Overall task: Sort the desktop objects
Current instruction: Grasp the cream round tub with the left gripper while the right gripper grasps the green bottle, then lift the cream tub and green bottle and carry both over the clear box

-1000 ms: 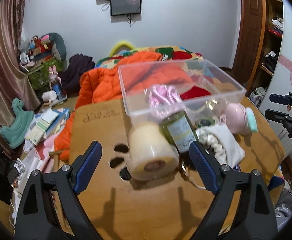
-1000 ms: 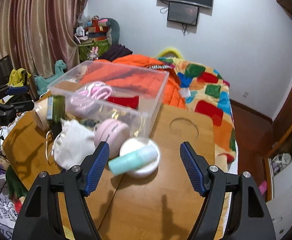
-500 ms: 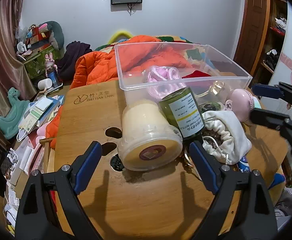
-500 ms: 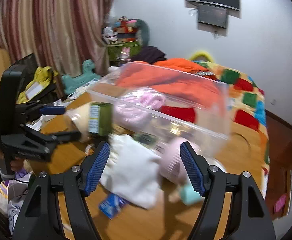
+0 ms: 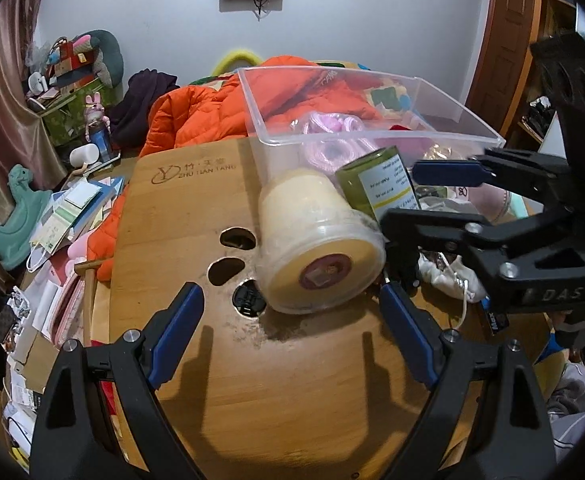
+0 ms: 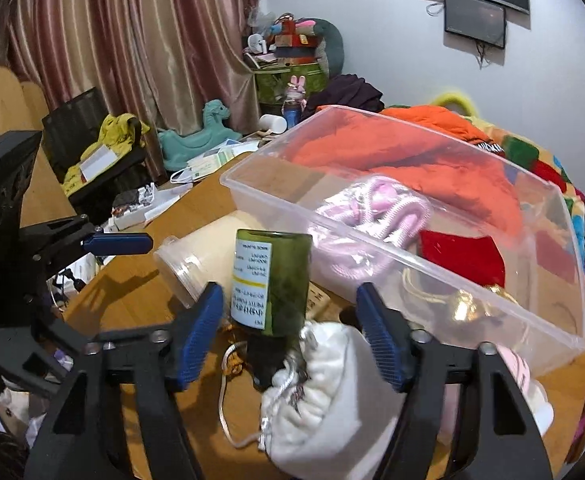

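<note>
Meanwhile, right tool (image 6: 288,332) is closing around the green bottle (image 6: 270,280); left tool (image 5: 288,336) gapes empty.

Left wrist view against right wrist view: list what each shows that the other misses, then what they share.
Only the left wrist view shows the table's cut-out holes, its printed logo, and the cream jar's lid face. Only the right wrist view shows the black chair with a yellow garment and the white pouch in full. Both show the cream jar, the green bottle, the clear bin holding pink cord, and both claws: left claw open by the jar, right claw closing around the bottle, pads not pressing it.
</note>
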`<state>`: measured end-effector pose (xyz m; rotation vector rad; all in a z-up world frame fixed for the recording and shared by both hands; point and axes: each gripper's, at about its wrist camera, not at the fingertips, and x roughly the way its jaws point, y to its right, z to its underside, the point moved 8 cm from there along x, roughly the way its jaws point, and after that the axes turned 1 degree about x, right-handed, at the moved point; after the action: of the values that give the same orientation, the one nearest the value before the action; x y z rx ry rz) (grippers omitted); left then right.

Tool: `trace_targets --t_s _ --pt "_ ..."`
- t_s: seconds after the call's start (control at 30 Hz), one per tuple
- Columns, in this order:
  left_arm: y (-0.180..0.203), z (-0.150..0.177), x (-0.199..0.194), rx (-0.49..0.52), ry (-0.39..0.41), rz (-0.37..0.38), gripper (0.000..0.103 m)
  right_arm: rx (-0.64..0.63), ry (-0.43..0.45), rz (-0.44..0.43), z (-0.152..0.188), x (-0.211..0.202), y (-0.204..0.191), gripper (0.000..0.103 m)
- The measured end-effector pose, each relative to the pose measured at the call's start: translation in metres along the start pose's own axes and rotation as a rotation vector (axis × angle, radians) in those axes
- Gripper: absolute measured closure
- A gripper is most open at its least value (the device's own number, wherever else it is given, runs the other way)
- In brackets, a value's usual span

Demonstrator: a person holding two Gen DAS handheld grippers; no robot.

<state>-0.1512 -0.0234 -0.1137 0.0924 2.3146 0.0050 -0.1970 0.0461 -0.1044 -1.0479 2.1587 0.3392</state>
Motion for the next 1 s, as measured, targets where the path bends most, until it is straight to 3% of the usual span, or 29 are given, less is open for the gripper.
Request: trace_targets --t_s 0.13,0.2,0.23,0.43,0.77,0.87,0.9,1.0 --pt "0.005 0.000 0.004 0.003 -0.006 0.013 0.013 -0.025 -0.004 -0.017 -0.002 0.006 -0.005 0.045" --pt "0.007 0.000 0.007 0.003 -0.006 0.005 0.013 -0.027 -0.015 -0.029 -0.002 0.011 -0.007 0.061" --pt "0.007 -0.001 0.008 0.004 -0.004 0.000 0.013 -0.028 -0.029 -0.044 0.000 0.014 -0.008 0.063" --pt "0.000 -0.011 0.018 -0.037 -0.005 -0.011 0.013 -0.013 0.006 -0.047 0.002 0.008 -0.007 0.063" --pt "-0.011 -0.021 0.031 -0.143 0.021 -0.072 0.013 0.028 0.084 -0.028 -0.003 -0.036 0.010 0.064" --pt "-0.012 -0.020 0.031 -0.189 0.038 -0.053 0.025 0.037 0.093 -0.021 -0.003 -0.044 0.012 0.064" --pt "-0.010 -0.020 0.031 -0.191 0.035 -0.046 0.033 0.041 0.093 -0.022 -0.002 -0.045 0.012 0.064" --pt "-0.005 -0.018 0.030 -0.168 0.050 -0.081 0.033 0.052 0.097 -0.019 -0.003 -0.047 0.013 0.064"
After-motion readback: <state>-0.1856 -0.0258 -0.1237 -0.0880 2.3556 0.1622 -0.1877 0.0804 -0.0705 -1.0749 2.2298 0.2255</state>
